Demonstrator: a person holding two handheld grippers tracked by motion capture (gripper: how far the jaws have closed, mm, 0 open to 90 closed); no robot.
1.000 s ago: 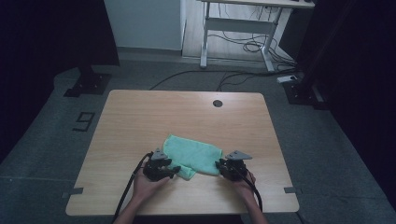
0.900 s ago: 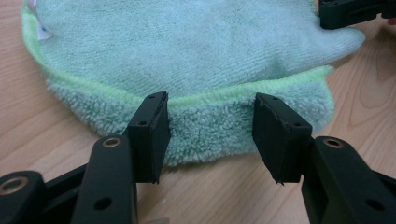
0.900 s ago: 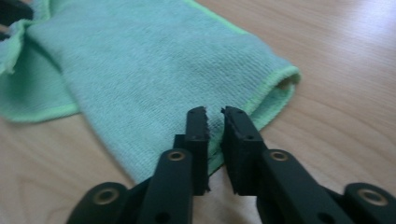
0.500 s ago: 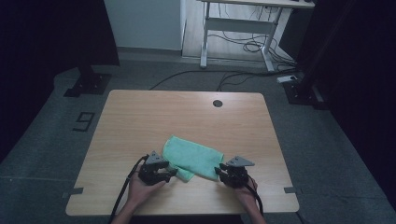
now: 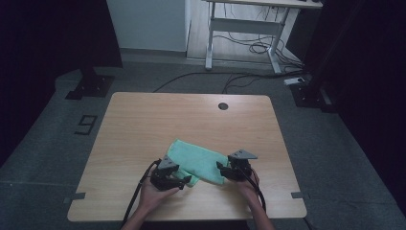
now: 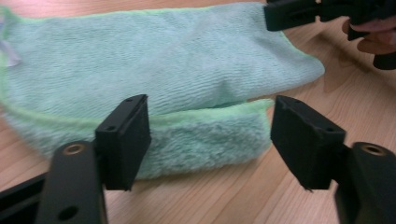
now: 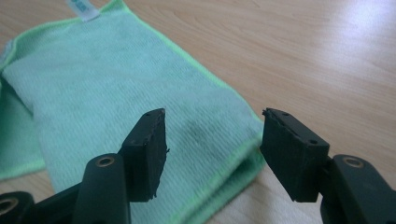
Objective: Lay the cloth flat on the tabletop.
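Under the just-opened left gripper and right gripper, the towel's corners hide.

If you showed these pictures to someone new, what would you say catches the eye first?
The mint green cloth, folded and lying flat near the front edge of the pale wooden table, stands out at once. At its two near ends sit the left gripper and the right gripper, each in a hand. Both have just been opening, their black fingers apart with a cloth edge between them, pressing nothing.
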